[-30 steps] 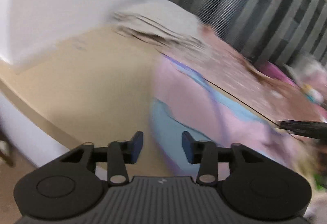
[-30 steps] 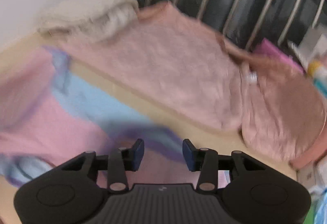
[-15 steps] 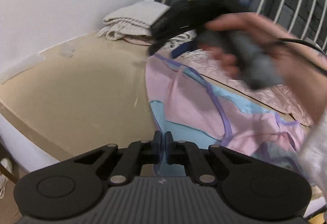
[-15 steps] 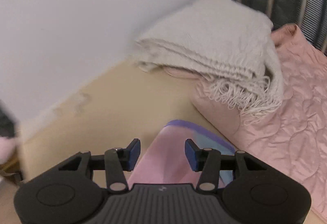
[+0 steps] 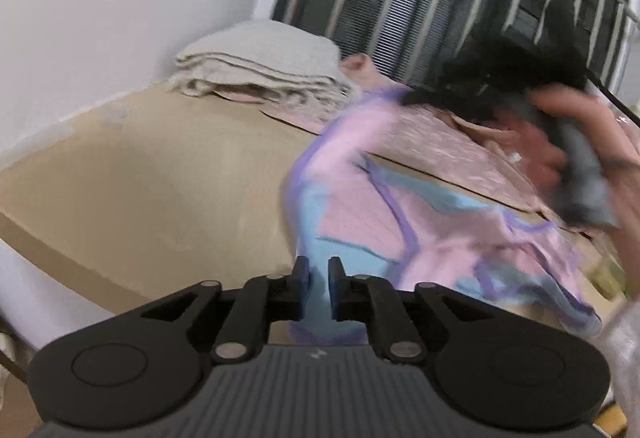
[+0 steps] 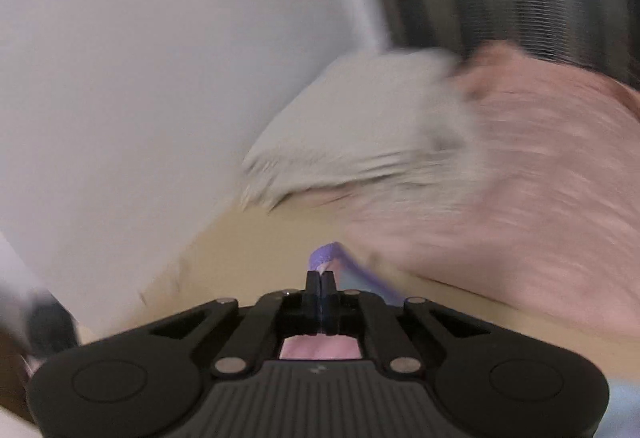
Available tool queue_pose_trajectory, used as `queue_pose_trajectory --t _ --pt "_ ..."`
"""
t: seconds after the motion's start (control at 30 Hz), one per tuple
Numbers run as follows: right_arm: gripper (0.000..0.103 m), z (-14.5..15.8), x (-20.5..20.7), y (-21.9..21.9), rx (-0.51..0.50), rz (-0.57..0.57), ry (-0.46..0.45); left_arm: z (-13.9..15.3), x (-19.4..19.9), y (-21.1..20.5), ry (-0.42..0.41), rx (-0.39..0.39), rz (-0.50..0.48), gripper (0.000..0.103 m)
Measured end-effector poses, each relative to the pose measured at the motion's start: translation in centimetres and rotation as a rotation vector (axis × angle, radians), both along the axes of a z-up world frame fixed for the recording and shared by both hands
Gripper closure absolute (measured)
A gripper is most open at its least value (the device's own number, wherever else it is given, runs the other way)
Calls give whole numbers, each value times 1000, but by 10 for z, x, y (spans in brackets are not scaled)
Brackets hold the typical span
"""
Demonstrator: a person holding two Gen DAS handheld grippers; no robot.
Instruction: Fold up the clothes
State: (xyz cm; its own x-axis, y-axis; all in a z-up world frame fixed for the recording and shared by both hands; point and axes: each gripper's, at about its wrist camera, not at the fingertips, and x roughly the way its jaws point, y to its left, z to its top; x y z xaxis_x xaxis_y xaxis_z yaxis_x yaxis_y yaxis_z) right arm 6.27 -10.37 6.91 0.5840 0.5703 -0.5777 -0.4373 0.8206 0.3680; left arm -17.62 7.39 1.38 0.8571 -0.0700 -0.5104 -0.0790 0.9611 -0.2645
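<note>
My left gripper: jaws clamped on the pastel garment. My right gripper: jaws pinching its purple hem, lifted over the tan table.

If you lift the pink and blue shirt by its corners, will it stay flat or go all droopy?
Probably droopy. The shirt already sags and wrinkles between the left claw and the right claw. It looks thin, so likely light. The middle would probably drag on the table.

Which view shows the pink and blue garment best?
The left wrist view: the pink and blue garment spreads across the table, though blurred. The right wrist view shows only its purple-edged corner pinched in the right gripper.
</note>
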Motion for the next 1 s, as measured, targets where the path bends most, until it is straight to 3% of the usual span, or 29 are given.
queue_pose_trajectory --t 0.07,0.13,0.23,0.37,0.47,0.6,0.67,0.8,0.93,0.97,1.0 --pt "89 -8 -6 -67 22 -132 54 -2 -1 -3 3 -21 -33 67" --pt "80 -15 -20 -92 -87 -233 48 -2 0 -5 -3 -35 -61 64" --pt "60 -14 -44 -93 -122 -214 6 4 4 -6 -28 -37 -57 64" --pt "59 -12 -43 -65 -68 -94 26 14 27 -13 -45 -37 -122 64" --pt "59 -18 -33 -53 -141 -138 32 13 49 -29 -11 24 -231 62" --pt "61 -32 -20 -61 -150 -181 90 5 69 -36 42 70 -214 60" --pt "67 -37 -22 -70 -145 -184 111 2 72 -33 54 55 -208 60" --pt "68 -44 -20 -76 -122 -171 124 -3 73 -26 69 41 -203 64" --pt "71 -46 -16 -68 -141 -163 109 -1 71 -11 85 -48 -201 65" --pt "72 -46 -16 -66 -148 -156 103 -1 72 -7 92 -72 -200 68" --pt "73 -47 -16 -64 -155 -149 99 -2 73 -5 97 -83 -195 78"
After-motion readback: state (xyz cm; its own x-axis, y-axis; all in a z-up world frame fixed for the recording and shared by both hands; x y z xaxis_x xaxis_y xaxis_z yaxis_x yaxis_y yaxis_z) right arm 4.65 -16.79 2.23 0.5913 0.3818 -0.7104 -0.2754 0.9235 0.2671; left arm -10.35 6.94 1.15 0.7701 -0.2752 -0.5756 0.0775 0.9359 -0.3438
